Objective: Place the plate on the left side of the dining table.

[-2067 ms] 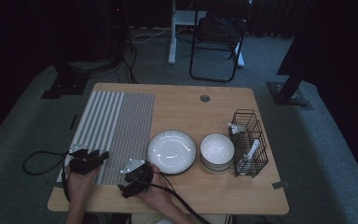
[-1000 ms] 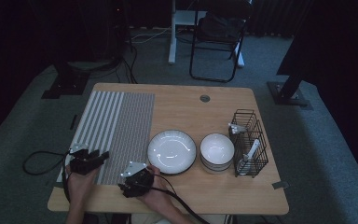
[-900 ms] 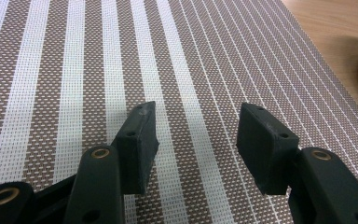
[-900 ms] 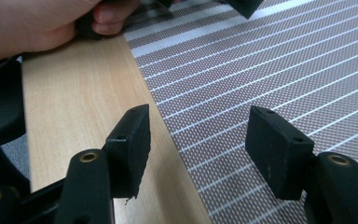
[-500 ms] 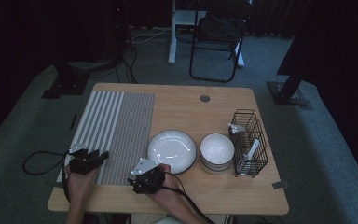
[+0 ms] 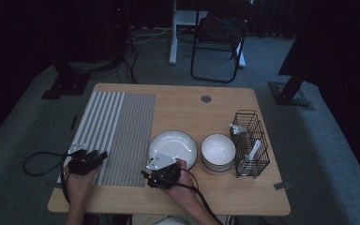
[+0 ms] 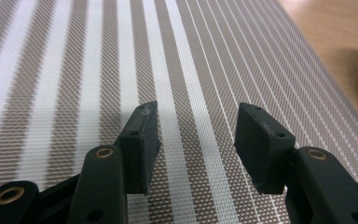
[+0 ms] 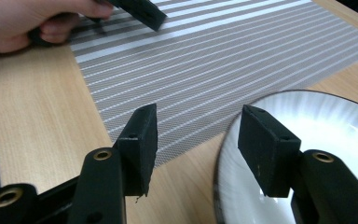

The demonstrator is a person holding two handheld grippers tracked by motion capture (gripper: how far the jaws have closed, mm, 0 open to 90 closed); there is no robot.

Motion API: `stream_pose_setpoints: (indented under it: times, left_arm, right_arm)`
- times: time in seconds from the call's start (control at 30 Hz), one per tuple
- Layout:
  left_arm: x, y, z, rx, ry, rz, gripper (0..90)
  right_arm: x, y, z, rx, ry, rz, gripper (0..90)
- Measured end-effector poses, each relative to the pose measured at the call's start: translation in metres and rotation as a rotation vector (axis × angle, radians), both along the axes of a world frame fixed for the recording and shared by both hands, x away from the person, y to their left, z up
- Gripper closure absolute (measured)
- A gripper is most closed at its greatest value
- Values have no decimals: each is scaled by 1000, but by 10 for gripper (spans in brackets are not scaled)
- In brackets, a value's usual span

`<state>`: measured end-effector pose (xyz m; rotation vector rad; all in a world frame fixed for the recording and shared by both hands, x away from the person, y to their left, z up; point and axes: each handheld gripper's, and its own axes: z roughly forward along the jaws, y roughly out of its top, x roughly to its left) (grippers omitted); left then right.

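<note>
We are at the approach; our right gripper point(image 6: 161, 169) sits at the near rim of the white plate point(image 6: 173, 146), which rests on the wooden table point(image 6: 243, 197) just beside the striped placemat point(image 6: 117, 136) and close to the white bowl point(image 6: 218, 150); in the right gripper view the jaws stand apart with nothing pressed between them, one pad over the plate's point(image 8: 307, 135) ribbed rim and the other over bare wood near the mat's point(image 8: 214, 60) edge; they have just been narrowing and then easing a little wider, with the rim roughly between them but, as far as we can tell from this angle, not yet touched. Our left gripper point(image 6: 86, 159) hovers low over the mat point(image 7: 121, 56), its jaws parted and empty. The wire caddy point(image 6: 249, 143) stands at the far right, apart from the work. Next, we judge, the right jaws must straddle the thin rim squarely and close on it firmly; a shallow bite on glazed ware could slip.
</note>
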<state>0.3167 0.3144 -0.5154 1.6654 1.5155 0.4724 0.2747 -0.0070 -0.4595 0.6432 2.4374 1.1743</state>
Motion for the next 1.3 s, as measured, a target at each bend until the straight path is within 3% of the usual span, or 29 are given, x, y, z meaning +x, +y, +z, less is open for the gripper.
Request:
stream_pose_setpoints:
  times: [0.4,0.9,1.3]
  left_arm:
    - [-3,-3,12,35,-38,-7,522]
    - [5,-28,27,62,-47,-100,558]
    - [22,-59,41,100,-68,-191,553]
  right_arm:
    - [3,-26,-1,-1,-3,-34,484]
    - [0,-62,-11,-7,13,-109,464]
    - [-9,-91,-22,-19,3,-164,462]
